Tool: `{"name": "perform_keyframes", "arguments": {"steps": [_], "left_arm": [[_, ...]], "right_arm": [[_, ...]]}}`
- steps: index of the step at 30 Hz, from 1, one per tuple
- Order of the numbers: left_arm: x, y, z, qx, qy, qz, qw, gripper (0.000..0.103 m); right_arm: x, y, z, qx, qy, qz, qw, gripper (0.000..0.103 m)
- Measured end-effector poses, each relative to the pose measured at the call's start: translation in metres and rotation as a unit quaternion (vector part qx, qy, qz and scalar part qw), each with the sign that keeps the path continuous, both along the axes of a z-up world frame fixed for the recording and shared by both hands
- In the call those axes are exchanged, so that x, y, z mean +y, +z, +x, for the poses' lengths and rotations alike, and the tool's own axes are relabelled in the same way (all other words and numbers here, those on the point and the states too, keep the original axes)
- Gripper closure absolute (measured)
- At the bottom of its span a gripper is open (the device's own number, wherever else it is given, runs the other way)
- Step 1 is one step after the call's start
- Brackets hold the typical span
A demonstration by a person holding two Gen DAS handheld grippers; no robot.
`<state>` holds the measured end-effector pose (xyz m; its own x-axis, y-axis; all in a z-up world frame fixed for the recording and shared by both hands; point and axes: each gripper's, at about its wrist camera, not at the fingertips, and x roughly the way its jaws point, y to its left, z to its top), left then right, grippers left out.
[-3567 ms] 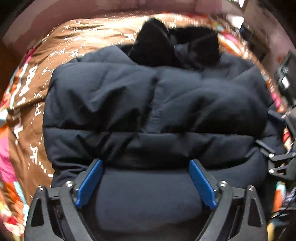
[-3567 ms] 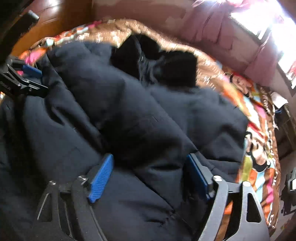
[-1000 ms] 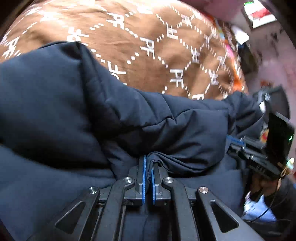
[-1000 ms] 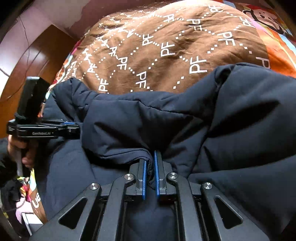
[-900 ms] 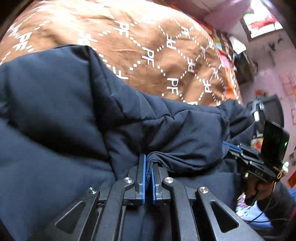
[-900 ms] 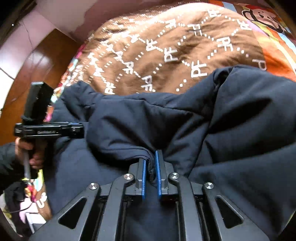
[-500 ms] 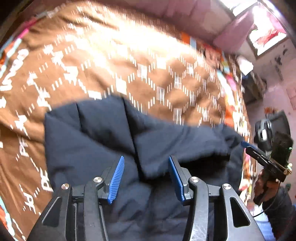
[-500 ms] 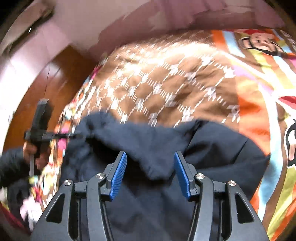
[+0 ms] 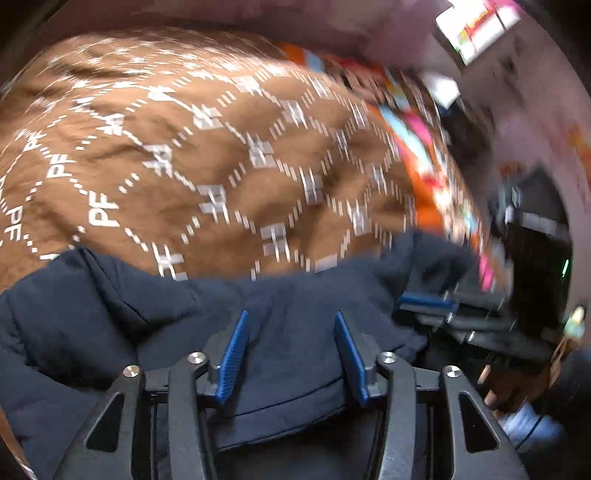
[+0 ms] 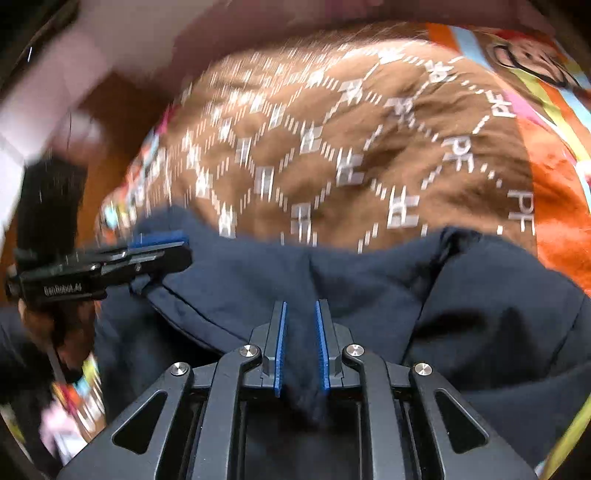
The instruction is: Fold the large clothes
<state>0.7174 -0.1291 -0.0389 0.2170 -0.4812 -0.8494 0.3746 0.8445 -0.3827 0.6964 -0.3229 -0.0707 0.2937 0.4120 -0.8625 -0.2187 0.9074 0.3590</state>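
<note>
With the left gripper (image 9: 291, 354) part-open and empty over the navy jacket (image 10: 480, 314), lying on the near edge of the brown blanket (image 9: 221, 166), the right gripper (image 10: 300, 347), closing on a fabric ridge, could drag the fold askew

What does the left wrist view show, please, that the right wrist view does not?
Only the left wrist view shows the left gripper with jaws apart over the navy jacket, and a bright window. Only the right wrist view shows the right gripper, jaws just closing around a jacket fold, and a cartoon print. Both show the brown patterned blanket.
</note>
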Motion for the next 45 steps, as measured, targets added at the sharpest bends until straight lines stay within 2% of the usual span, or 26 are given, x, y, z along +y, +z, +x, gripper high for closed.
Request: {"name": "perform_keyframes", "arguments": {"steps": [3, 7, 11, 13, 17, 20, 22, 23, 24, 26, 29, 36, 40, 45], "left_arm": [[-0.003, -0.016, -0.012, 0.014, -0.053, 0.045, 0.9975, 0.065], [-0.006, -0.031, -0.011, 0.018, -0.043, 0.080, 0.9957, 0.066], [-0.024, -0.048, -0.010, -0.001, -0.053, 0.140, 0.9887, 0.066], [-0.028, -0.057, -0.010, -0.012, -0.055, 0.154, 0.9864, 0.066], [-0.022, -0.058, -0.013, -0.021, -0.032, 0.138, 0.9897, 0.066], [-0.010, -0.048, -0.025, -0.026, -0.024, 0.122, 0.9919, 0.068], [0.000, -0.044, -0.034, -0.028, -0.026, 0.125, 0.9914, 0.071], [0.003, -0.044, -0.037, -0.033, -0.026, 0.128, 0.9908, 0.077], [0.007, -0.045, -0.040, -0.041, -0.024, 0.128, 0.9906, 0.077], [0.010, -0.051, -0.040, -0.046, -0.013, 0.125, 0.9911, 0.079], [0.010, -0.059, -0.038, -0.053, 0.007, 0.139, 0.9888, 0.079], [-0.001, -0.060, -0.054, -0.088, 0.037, 0.160, 0.9825, 0.080], [-0.009, -0.068, -0.063, -0.124, 0.053, 0.152, 0.9792, 0.080], [-0.006, -0.069, -0.069, -0.148, 0.062, 0.140, 0.9770, 0.080]], "right_arm": [[0.002, -0.009, -0.007, 0.024, 0.030, -0.029, 0.999, 0.091], [0.007, -0.023, 0.001, 0.024, 0.026, -0.051, 0.998, 0.094], [0.021, -0.040, 0.015, 0.034, 0.022, -0.089, 0.995, 0.095], [0.025, -0.047, 0.018, 0.027, 0.017, -0.096, 0.995, 0.096], [0.019, -0.048, 0.010, -0.005, -0.008, -0.077, 0.997, 0.097], [0.010, -0.037, -0.004, 0.003, -0.015, -0.061, 0.998, 0.097], [0.009, -0.036, -0.012, 0.008, -0.003, -0.071, 0.997, 0.097], [0.011, -0.037, -0.016, -0.003, 0.014, -0.083, 0.996, 0.097], [0.013, -0.041, -0.016, -0.011, 0.020, -0.089, 0.996, 0.097], [0.014, -0.053, -0.010, -0.022, 0.007, -0.090, 0.996, 0.101], [0.014, -0.055, -0.006, -0.032, -0.016, -0.089, 0.995, 0.102], [0.007, -0.044, -0.024, -0.078, -0.024, -0.086, 0.993, 0.101], [0.000, -0.050, -0.031, -0.105, -0.031, -0.074, 0.991, 0.101], [-0.005, -0.053, -0.034, -0.124, -0.035, -0.067, 0.989, 0.101]]}}
